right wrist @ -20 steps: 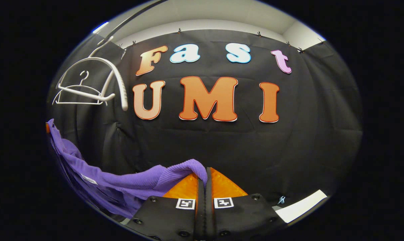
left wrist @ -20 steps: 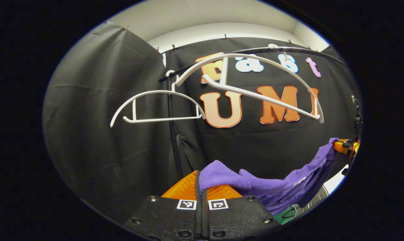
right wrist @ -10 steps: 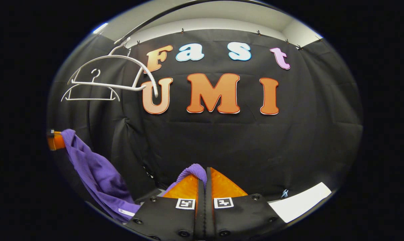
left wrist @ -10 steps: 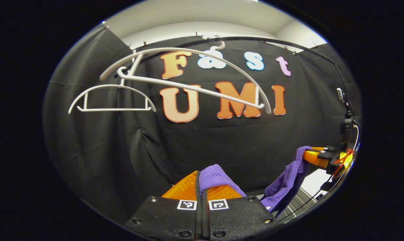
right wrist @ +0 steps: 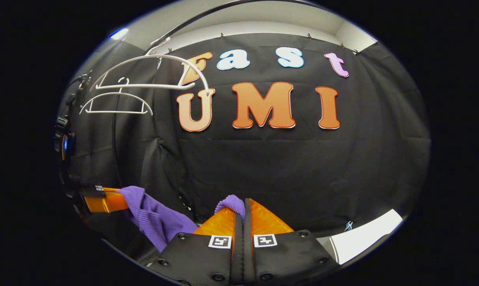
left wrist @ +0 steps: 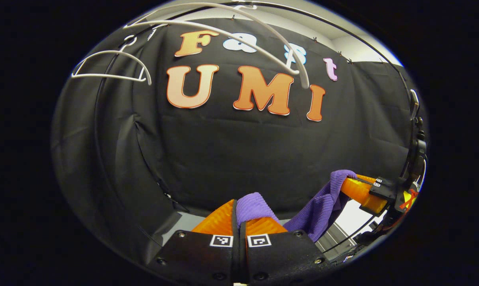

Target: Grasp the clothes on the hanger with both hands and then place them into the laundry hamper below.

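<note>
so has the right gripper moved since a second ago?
Yes. In the left gripper view the right gripper, shut on the purple garment, sits nearer the left gripper and farther below the white hangers, so it came down and inward.

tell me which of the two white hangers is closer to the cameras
The upper, larger-looking white hanger, overlapping the wall lettering. The smaller-looking hanger hangs behind and below it, toward the left.

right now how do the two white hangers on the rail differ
In the right gripper view, the nearer hanger looks larger and hangs higher; the farther hanger looks smaller and sits lower, behind it. The nearer hanger looks skewed, one arm reaching out toward the camera; the farther hanger faces the camera more squarely, its bar level. Both are white and bare: the purple garment is off them, pinched by the left gripper and right gripper.
</note>
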Tool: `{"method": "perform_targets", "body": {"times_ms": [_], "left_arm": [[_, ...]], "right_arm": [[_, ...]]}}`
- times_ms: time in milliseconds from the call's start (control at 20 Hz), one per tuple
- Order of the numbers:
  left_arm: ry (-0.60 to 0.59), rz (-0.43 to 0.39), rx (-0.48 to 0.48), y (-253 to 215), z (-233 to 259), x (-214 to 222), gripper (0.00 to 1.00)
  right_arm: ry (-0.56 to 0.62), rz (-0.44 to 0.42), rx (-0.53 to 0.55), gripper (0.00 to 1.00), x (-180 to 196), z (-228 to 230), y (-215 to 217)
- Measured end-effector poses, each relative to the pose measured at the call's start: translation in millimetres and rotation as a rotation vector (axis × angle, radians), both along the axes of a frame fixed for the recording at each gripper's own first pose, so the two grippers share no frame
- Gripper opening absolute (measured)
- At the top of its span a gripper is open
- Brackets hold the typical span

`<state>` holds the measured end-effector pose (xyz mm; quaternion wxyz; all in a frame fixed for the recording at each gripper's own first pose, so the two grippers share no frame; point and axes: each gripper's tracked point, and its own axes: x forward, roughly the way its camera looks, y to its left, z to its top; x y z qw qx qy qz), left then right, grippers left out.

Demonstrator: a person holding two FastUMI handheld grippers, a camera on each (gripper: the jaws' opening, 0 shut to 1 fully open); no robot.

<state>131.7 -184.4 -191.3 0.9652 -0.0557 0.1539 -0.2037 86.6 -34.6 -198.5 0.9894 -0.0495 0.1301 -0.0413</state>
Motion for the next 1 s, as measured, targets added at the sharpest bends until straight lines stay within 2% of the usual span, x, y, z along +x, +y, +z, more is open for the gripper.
{"method": "perform_targets", "body": {"times_ms": [150, 350, 550, 1000], "left_arm": [[0.028, -0.017, -0.017, -13.5, -27.6, 8.2, 0.0], [0.061, -0.03, 0.007, -31.1, -74.0, 14.3, 0.0], [0.155, -0.041, 0.033, -46.5, -131.1, 15.5, 0.0], [0.338, 0.005, 0.028, -59.5, -253.0, 5.0, 0.01]], "right_arm": [[0.024, 0.006, 0.009, 0.07, 3.2, -29.9, 7.1], [0.084, -0.001, 0.026, 0.07, 1.0, -85.3, 9.1], [0.164, -0.021, 0.023, 0.07, -7.0, -149.0, -2.8], [0.301, -0.073, 0.094, 0.07, -35.8, -260.7, -26.8]]}}
